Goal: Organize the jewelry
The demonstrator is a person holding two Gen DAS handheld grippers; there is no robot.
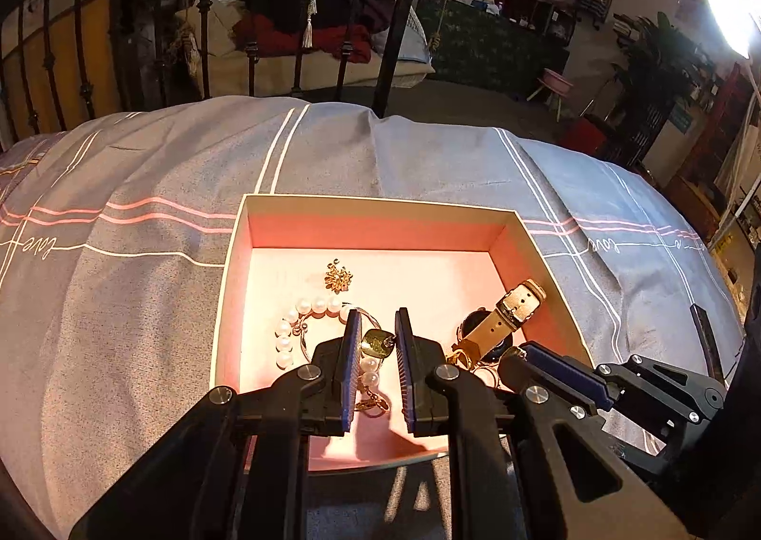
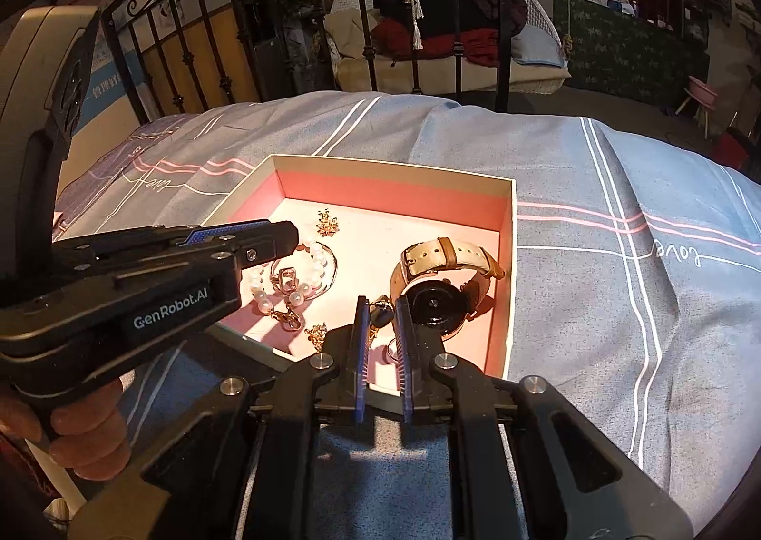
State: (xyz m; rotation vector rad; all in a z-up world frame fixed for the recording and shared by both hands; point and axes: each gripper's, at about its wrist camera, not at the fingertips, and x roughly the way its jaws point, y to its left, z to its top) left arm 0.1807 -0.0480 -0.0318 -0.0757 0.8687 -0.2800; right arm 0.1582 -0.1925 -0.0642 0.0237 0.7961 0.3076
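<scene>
An open pink-lined box (image 1: 375, 226) (image 2: 395, 192) lies on the bed. In it are a pearl bracelet (image 1: 304, 307) (image 2: 314, 254), a gold flower brooch (image 1: 337, 277) (image 2: 327, 222), a tan-strapped watch (image 1: 513, 307) (image 2: 447, 273) and small gold pieces. My left gripper (image 1: 375, 330) hangs over the box's near part, jaws a little apart around a green-gold stone piece (image 1: 378, 342); it also shows in the right wrist view (image 2: 266, 235). My right gripper (image 2: 380, 307) is inside the box with a small dark heart pendant (image 2: 382, 314) between its narrowly parted tips, beside the watch.
The box sits on a grey-blue striped bedspread (image 1: 142, 207) (image 2: 618, 254). A black iron bed frame (image 1: 395, 16) (image 2: 456, 7) stands behind it. Beyond are a wicker seat with clothes (image 1: 323, 16) and a cluttered room.
</scene>
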